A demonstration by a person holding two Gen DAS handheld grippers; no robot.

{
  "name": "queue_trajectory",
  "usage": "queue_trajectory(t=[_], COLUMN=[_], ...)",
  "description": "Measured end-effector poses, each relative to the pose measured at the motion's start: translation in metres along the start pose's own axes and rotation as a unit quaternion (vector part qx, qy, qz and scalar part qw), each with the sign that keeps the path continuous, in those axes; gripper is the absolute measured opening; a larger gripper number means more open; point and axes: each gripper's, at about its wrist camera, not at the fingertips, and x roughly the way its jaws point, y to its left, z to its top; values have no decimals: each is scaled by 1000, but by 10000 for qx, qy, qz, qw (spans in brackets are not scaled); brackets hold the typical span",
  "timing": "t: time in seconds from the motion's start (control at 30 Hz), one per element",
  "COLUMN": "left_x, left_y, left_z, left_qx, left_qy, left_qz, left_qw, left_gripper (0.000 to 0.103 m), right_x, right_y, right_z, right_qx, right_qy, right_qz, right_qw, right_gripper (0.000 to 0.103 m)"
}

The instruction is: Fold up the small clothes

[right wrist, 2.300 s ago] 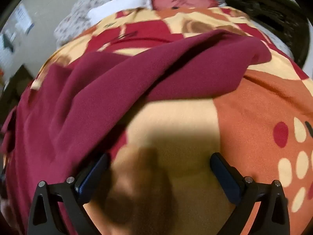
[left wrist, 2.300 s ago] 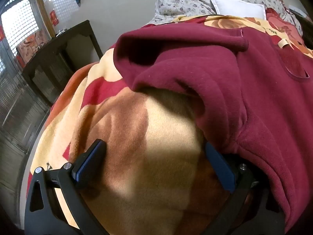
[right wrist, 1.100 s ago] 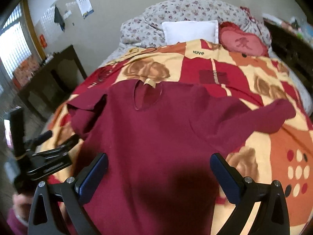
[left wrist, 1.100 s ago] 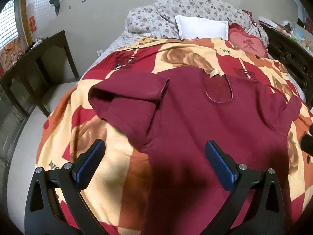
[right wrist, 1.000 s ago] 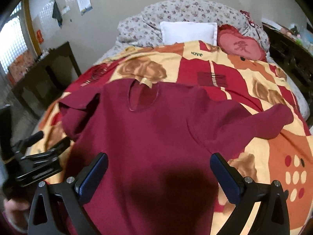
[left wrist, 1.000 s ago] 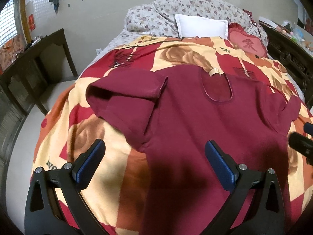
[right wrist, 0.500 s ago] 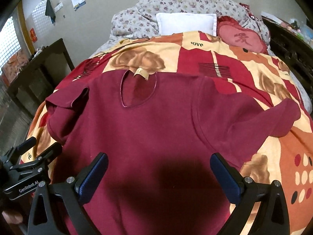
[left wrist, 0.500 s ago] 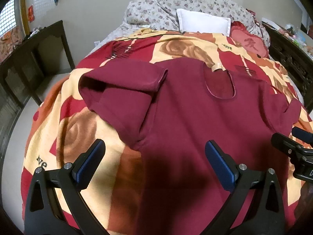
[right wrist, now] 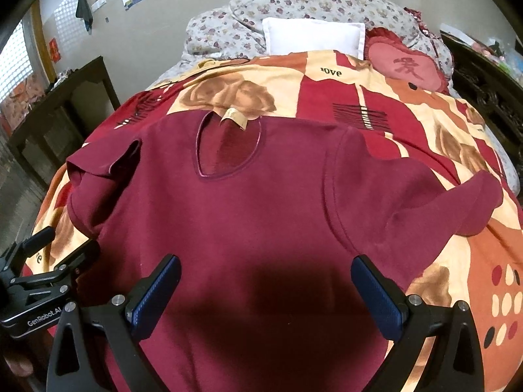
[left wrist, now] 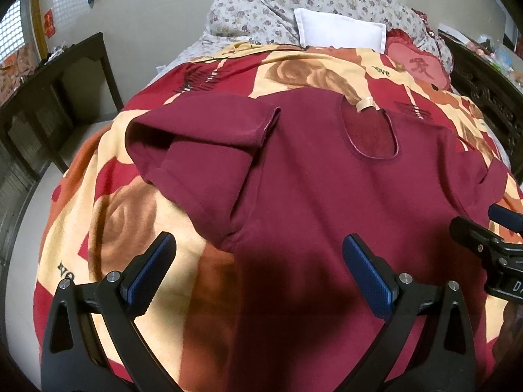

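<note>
left claw wide open, holds nothing, over shirt's left edge | right claw wide open, empty, over shirt's lower middle | shirt spread flat on blanket, neckline far, left sleeve folded over, right sleeve out sideways | pillow at bed's head

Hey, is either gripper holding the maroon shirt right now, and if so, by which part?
Neither. The left gripper and the right gripper are both open above the maroon shirt, nothing between their fingers.
</note>
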Motion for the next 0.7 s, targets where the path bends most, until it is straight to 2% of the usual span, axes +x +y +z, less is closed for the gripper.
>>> queue_trajectory(t=[0.7], left_x=[9], left_y=[0], left_z=[-1], left_qx=[2], left_qy=[81], left_qz=[49], left_qw=[10000], left_gripper=[102], right_x=[12], right_y=[-9], right_z=[-7], right_qx=[195], right_qy=[80], right_qz=[115], right_qw=[9997], right_gripper=[103])
